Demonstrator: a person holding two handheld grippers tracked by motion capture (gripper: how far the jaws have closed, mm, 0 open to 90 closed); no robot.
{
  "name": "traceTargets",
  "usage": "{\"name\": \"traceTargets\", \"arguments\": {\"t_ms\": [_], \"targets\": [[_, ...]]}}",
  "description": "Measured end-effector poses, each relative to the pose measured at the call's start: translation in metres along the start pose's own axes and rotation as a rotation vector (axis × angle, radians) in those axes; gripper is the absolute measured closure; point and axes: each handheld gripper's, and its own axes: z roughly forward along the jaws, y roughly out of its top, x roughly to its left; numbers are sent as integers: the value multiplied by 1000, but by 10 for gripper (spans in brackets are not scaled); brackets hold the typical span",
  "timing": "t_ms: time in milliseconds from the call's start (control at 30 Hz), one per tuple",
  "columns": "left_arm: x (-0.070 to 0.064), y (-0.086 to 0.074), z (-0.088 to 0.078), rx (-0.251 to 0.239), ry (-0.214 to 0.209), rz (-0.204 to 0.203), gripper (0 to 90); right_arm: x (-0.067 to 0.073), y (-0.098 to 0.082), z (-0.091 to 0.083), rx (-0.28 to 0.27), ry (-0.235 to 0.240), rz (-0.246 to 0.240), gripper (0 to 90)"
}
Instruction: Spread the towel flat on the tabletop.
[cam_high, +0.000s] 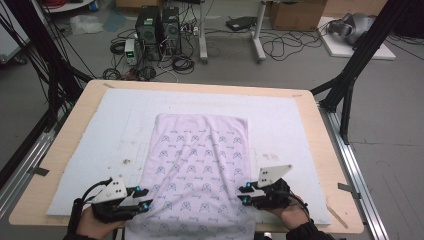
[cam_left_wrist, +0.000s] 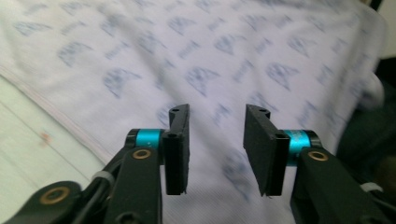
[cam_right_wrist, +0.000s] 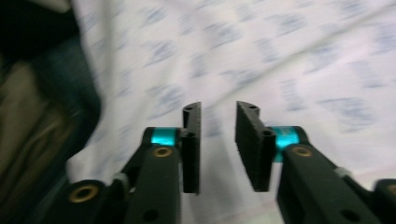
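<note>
Wooden tabletop (cam_high: 60, 165) carrying a white foam mat (cam_high: 100, 130) across nearly all of its surface. Laid on the mat, a pale cloth (cam_high: 200, 160) printed with small blue motifs, running lengthwise from the middle of the mat toward the near edge and hanging over that edge at the bottom of the high view; lightly wrinkled through the centre, far edge flat and straight. At the cloth's near left edge, the left gripper (cam_high: 141, 199), held in a hand (cam_high: 95, 226) coming in from below, grey three-cornered plate on top, pointing inward at the cloth's side hem. In the left gripper view, fingers (cam_left_wrist: 178, 144) standing apart above the printed fabric (cam_left_wrist: 224, 56), a clear gap between them, nothing pinched, the hem and a strip of mat off to the left. At the near right edge, the right gripper (cam_high: 244, 195), likewise pointing inward over the cloth's border. In the right gripper view, fingers (cam_right_wrist: 192, 144) parted with a narrower gap, fabric (cam_right_wrist: 261, 51) beneath and beyond them, nothing clamped; picture blurred, dark shapes at its left not identifiable.
</note>
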Motion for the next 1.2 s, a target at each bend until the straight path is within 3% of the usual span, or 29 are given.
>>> {"name": "traceTargets", "arguments": {"t_ms": [133,200,333,500,800,967,1200], "targets": [[15,9,10,-16,39,-16,546,-21,3,-6,-37,-59,60,606],[21,13,14,-20,54,-29,500,-30,4,-7,-55,-99,82,521],[30,20,19,-30,80,-32,480,-42,6,-10,-76,-124,109,476],[40,25,22,-39,99,-55,458,-49,10,-8,-87,-149,134,358],[47,32,31,-40,94,-49,442,-59,18,-4,-124,-159,163,310],[51,35,33,-46,106,-54,432,-61,22,-2,-118,-176,149,300],[52,34,34,-35,109,-52,423,-62,28,4,-112,-163,131,296]]}}
